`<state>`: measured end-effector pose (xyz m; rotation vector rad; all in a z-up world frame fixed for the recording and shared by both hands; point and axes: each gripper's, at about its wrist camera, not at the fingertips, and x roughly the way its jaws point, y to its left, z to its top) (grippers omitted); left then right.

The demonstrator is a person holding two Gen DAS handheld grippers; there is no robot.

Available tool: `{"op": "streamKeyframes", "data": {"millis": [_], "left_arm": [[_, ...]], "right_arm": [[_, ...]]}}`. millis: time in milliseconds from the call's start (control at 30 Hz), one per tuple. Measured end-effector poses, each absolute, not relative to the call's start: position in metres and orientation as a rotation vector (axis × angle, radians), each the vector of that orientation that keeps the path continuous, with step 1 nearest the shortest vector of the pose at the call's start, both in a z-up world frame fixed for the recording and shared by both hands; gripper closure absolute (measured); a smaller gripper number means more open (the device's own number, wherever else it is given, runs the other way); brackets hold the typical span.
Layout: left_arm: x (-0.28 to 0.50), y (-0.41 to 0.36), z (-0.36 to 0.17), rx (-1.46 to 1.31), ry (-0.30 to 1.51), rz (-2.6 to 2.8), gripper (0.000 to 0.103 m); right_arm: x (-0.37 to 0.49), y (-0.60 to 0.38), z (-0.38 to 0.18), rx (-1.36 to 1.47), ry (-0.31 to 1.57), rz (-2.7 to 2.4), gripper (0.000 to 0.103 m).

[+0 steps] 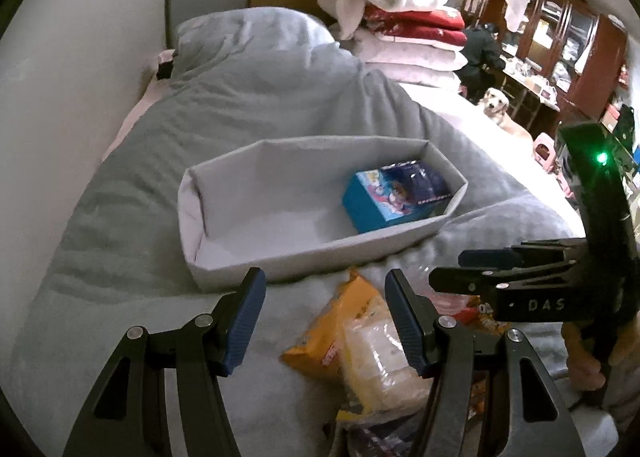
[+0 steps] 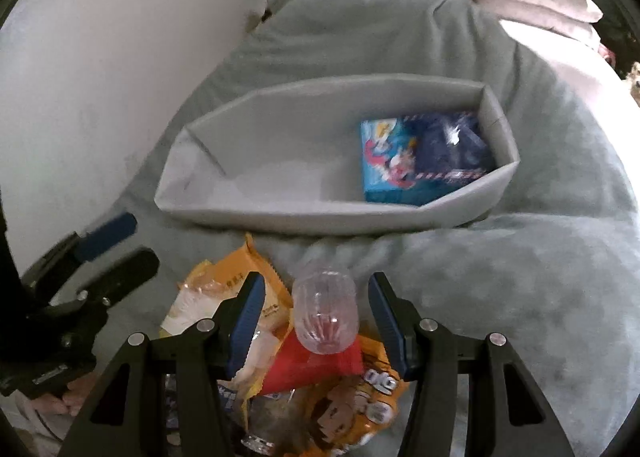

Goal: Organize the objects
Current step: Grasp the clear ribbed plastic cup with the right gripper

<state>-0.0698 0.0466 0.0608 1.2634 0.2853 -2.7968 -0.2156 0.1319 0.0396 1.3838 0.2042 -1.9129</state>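
Bottle is what the coming move looks to turn on. It is clear plastic with a red label, and it lies on the pile of snack packets at the near edge of the grey blanket. Its long axis points away from the person, rounded base toward the grey tray. The right gripper sits directly over the bottle, one blue pad on each side. The jaws are apart and no pad presses the plastic, so nothing is grasped. Because the pads straddle the bottle across its width, closing should catch it squarely.

The left gripper is released as well, with its jaws standing open above a yellow packet just beside the bottle, so the right hand is the nearer one.

The tray rests on the blanket straight beyond the pile, close to it. A blue box already lies in the tray's right end, while the left part is bare. A lift and a short carry forward would probably bring the bottle there.
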Motion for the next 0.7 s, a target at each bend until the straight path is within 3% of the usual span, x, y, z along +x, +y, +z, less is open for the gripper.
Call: {"op": "streamKeyframes", "data": {"millis": [133,233,467,700], "left_arm": [[-0.066,0.042,0.057,1.264,0.353,-2.810,0.042],[-0.065,0.040,0.056,1.260,0.364,-2.808,0.042],[-0.061,0.038,0.057,1.242,0.393,-2.815,0.042],[-0.064,0.034,0.066,1.201,0.405,-2.844,0.042]], "right_arm": [[-0.213,0.134,0.024,1.446,0.201,-1.874,0.051],[-0.214,0.140,0.017,1.486,0.178,-1.857,0.063],[-0.209,0.157,0.021,1.482,0.104,-1.860,0.064],[-0.211,0.171,0.064,1.348,-0.047,-1.897,0.064]]}}
